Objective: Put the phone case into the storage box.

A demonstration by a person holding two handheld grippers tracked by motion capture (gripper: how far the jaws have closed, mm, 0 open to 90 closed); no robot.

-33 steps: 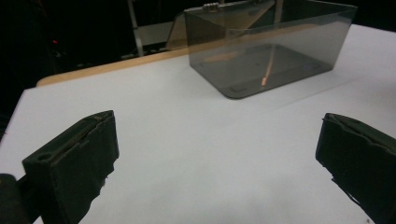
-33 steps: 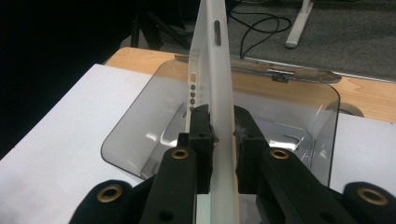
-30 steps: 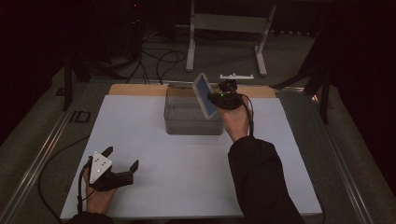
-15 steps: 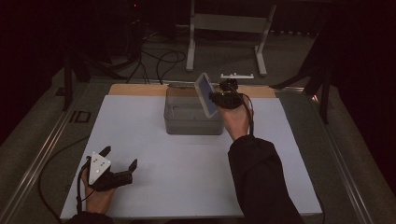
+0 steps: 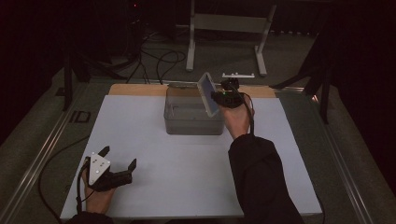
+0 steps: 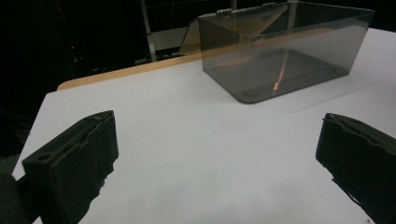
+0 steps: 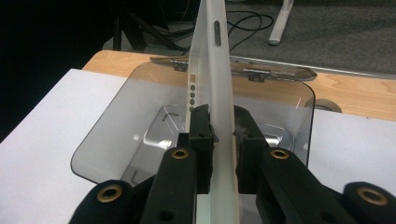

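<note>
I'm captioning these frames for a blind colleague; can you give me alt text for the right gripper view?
The right gripper clamps a slim white slab edge-on, above a clear open box on the white table.

Dark lab, metal stand [image 5: 224,28], floor cables [image 5: 159,58]

The flat rectangular slab [image 7: 219,93] has a white edge bearing a dark slot and small grey dots, and a pale blue face in the high view. The open plastic box [image 5: 192,119] is smoky translucent grey. The table sheet [image 5: 140,140] is plain white with a light wood strip [image 5: 135,89] behind. Both grippers' jaws are black, with brass-coloured rivets.
</note>
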